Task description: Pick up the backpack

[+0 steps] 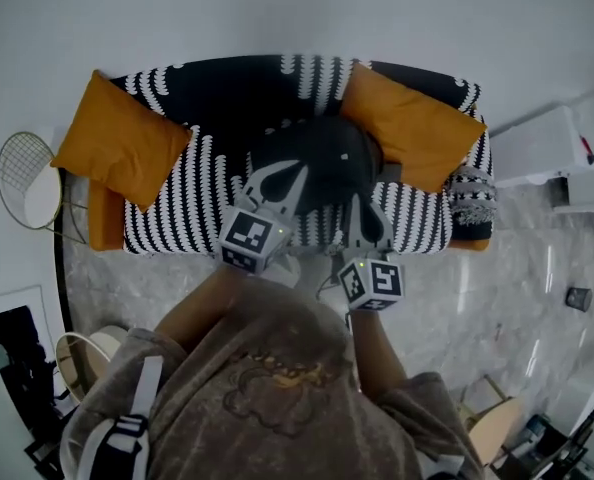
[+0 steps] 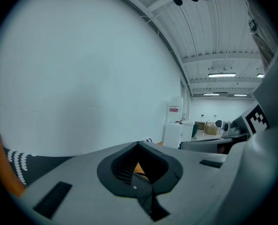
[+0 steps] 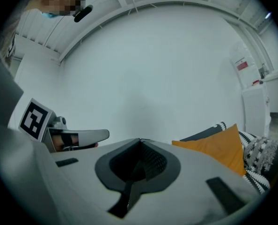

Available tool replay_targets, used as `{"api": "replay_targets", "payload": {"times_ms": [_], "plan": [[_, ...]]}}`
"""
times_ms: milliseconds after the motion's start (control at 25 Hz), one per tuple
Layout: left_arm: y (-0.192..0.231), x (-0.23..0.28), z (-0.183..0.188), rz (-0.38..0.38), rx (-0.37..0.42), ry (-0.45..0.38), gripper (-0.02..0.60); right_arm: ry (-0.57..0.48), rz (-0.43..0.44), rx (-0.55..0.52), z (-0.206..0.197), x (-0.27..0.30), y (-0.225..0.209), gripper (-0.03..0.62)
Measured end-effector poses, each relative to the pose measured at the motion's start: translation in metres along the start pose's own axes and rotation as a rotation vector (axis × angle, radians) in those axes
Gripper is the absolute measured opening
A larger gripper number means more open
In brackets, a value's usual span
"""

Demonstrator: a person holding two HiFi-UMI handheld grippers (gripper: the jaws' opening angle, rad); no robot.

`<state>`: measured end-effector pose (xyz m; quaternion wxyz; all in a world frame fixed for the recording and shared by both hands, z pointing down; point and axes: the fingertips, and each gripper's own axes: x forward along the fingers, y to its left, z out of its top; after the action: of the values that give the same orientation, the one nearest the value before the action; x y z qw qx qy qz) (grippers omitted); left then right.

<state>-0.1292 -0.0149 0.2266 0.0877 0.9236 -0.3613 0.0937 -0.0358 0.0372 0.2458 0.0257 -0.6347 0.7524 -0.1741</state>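
**Facing the backpack (image 1: 327, 158) with both tongs closed and empty**

I see the striped sofa (image 1: 177, 213) holding the dark backpack mid-seat, between two orange cushions (image 1: 117, 140). My left gripper (image 1: 287, 180) and right gripper (image 1: 361, 208) have their jaws pressed together, gripping nothing.

Backpack (image 1: 327, 158) mid sofa (image 1: 177, 213), btwn L cushion (image 1: 122, 138), R cushion (image 1: 412, 123)

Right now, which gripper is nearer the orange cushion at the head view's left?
Left. The left gripper is over the backpack, on the side toward that cushion; the right gripper is over its far side.
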Motion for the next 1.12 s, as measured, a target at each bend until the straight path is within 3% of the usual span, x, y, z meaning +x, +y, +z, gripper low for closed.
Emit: {"api": "replay_targets", "payload": {"times_ms": [680,800,920,1040,1120], "plan": [[0.019,0.1,-0.001,-0.089,-0.008,0.048,0.021,0.027,-0.095,0.047,0.006,0.069,-0.06,0.002],[0.021,0.114,-0.009,-0.107,-0.028,0.077,0.133,0.051,-0.093,0.086,0.001,0.084,-0.067,0.186],[0.025,0.128,-0.022,-0.115,-0.043,0.095,0.184,0.075,-0.096,0.088,-0.013,0.096,-0.074,0.207],[0.031,0.144,-0.041,-0.117,-0.058,0.116,0.293,0.098,-0.104,0.079,-0.032,0.109,-0.085,0.235],[0.037,0.154,-0.059,-0.116,-0.062,0.143,0.304,0.106,-0.112,0.093,-0.046,0.12,-0.092,0.246]]}}
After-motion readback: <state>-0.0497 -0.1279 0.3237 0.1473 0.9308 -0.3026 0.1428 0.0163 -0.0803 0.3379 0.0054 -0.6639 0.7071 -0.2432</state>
